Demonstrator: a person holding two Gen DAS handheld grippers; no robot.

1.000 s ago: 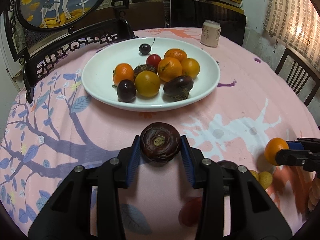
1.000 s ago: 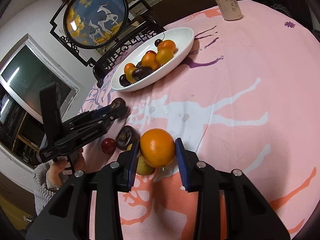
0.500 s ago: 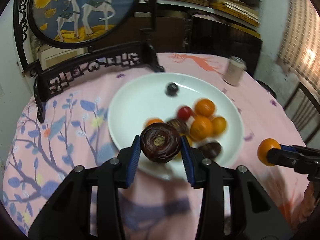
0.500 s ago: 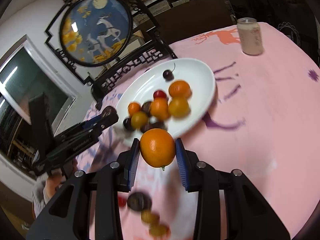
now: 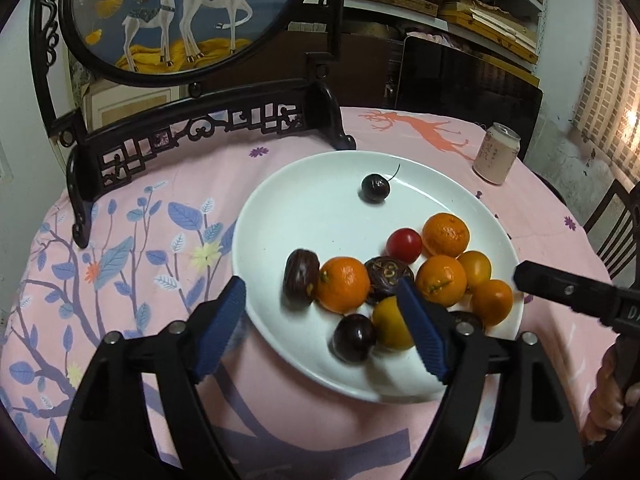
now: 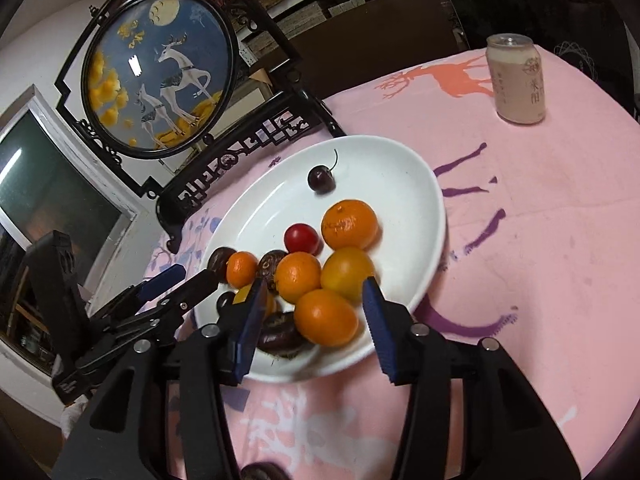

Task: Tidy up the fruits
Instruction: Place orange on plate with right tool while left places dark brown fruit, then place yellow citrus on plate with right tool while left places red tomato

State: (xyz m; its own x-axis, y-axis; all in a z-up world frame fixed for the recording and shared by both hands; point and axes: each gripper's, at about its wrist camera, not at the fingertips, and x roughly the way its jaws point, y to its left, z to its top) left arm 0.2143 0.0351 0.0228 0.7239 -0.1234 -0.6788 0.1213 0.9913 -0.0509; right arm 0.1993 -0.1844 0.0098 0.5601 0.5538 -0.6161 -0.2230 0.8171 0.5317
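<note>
- Orange, dark brown and red fruits lie heaped in the white plate [image 5: 280, 216], which sits on the pink printed tablecloth [image 5: 160, 184].
- A dark brown round fruit [image 5: 301, 282] rests at the left edge of the heap, slightly blurred, touching an orange tangerine [image 5: 343, 285] beside it.
- Another orange fruit [image 6: 326, 317] lies at the near end of the heap in the right wrist view, against a dark fruit [image 6: 280, 336] and a yellow-orange one [image 6: 347, 273].
- A dark cherry [image 5: 375, 187] with its stem sits alone on the far part of the plate, well apart from the heap; a small red fruit [image 5: 404, 245] lies between it and the heap.
- The left gripper [image 5: 320, 330] hovers over the plate's near rim; its jaws have just been opening and now stand wide with nothing pressed between the blue pads.
- The right gripper [image 6: 312, 320] is above the plate's near side; its jaws have just been opening too, and the orange fruit shows between the pads without being pinched, as far as the view allows.
- A pale drink can [image 6: 516, 80] stands upright on the cloth beyond the plate.
- A round deer picture in a black carved stand [image 5: 168, 16] rises at the table's far side.
- A hand [image 5: 612, 392] shows at the right edge of the left wrist view, on the right gripper's handle.
</note>
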